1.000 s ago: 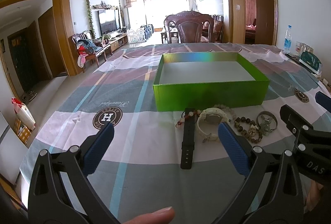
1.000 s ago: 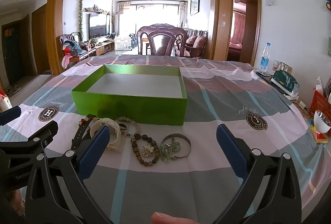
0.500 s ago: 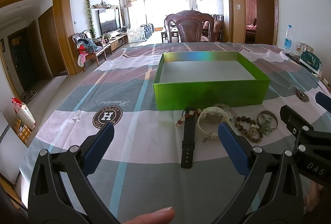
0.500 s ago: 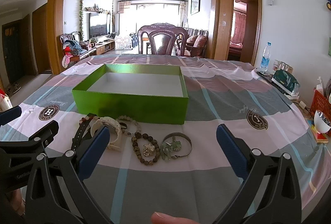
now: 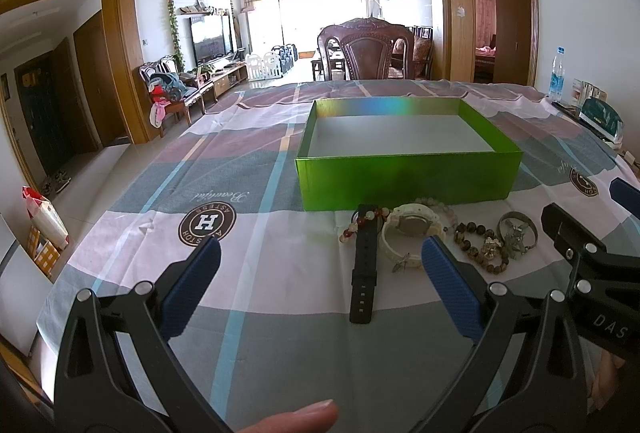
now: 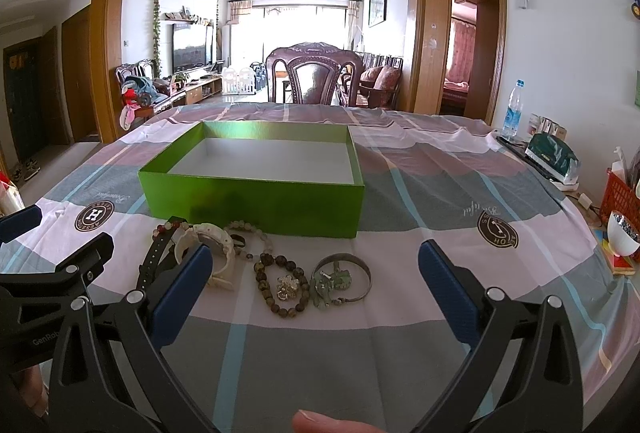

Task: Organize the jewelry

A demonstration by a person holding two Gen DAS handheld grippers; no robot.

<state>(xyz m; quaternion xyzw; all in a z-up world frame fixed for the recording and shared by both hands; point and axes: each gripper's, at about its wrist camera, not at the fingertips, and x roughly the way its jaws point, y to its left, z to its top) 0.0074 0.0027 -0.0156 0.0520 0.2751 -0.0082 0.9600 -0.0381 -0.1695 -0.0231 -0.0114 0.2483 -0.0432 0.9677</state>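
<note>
- Both tools hang just above the worktop (image 6: 400, 313), and nothing is gripped yet.
- Left tool (image 5: 320, 265): blue pads spread wide and empty, with the black strap (image 5: 365, 265) lying between them in its view.
- Right tool (image 6: 316, 265): spread just as wide and empty, framing the bead bracelet (image 6: 280, 285) and the bangle (image 6: 344, 279).
- The jewelry sits in a tight row just in front of the green box (image 6: 256, 201), whose floor looks bare, so by my reading the sorting hasn't begun.
- From left: a red bead string (image 5: 360, 221) draped over the strap's far end, a white watch (image 5: 408, 233) touching the strap, a pale bead strand (image 6: 250, 233) behind it, then the brown beads with a charm, then the bangle with a green pendant.
- Risk one: pieces overlap, so lifting the strap could drag the red beads along or nudge the watch.
- Risk two: the strap lies flat, and pads closing on it may skid over the cloth and bunch it.
- Risk three: loose beads can sag or slip from a narrow pinch on the way over the box wall.
- Risk four: the tools sit close side by side, so reaching for neighbouring pieces together could knock them into each other.
</note>
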